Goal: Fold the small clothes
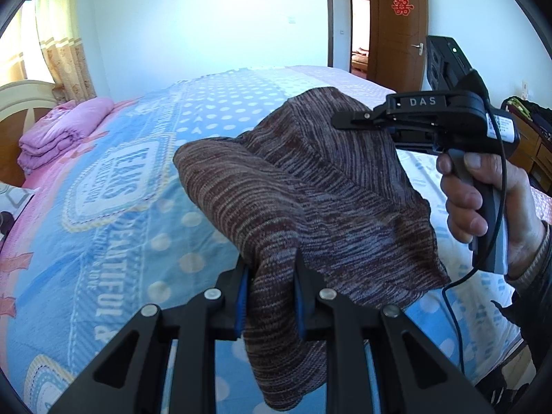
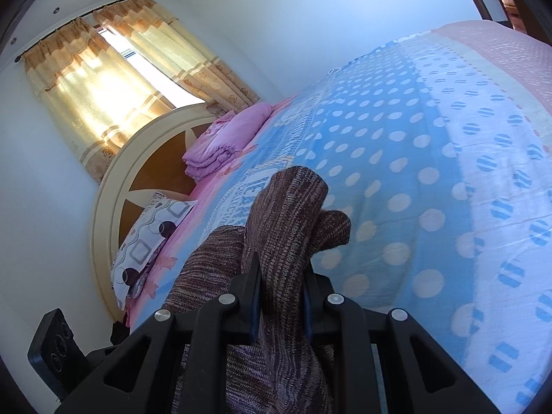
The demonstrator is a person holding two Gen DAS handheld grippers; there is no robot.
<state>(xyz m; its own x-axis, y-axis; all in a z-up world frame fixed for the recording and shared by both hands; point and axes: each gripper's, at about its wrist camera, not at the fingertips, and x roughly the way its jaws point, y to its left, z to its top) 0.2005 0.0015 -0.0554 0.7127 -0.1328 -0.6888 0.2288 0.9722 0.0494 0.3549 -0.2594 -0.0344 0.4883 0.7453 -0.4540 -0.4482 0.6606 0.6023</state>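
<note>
Garment's (image 1: 310, 189) lower end off-frame

A coarse, ribbed knit of mottled brown and grey yarn is seen in the garment (image 1: 310, 186), matt and slightly fuzzy. The left hand-held gripper (image 1: 270, 296) is made of matt black plastic, with blue rubbery pads on its fingers (image 1: 241, 296) and round, brushed metal pins at the joints; the same build is shown by the right hand-held gripper (image 2: 281, 293). The bed (image 2: 431, 172) is covered with a soft, matt printed cloth. The folded pink quilt (image 1: 58, 131) looks smooth and faintly sheeny. The door (image 1: 400, 27) is of glossy brown wood, and the curtains (image 2: 103, 86) are of thin, translucent fabric.
</note>
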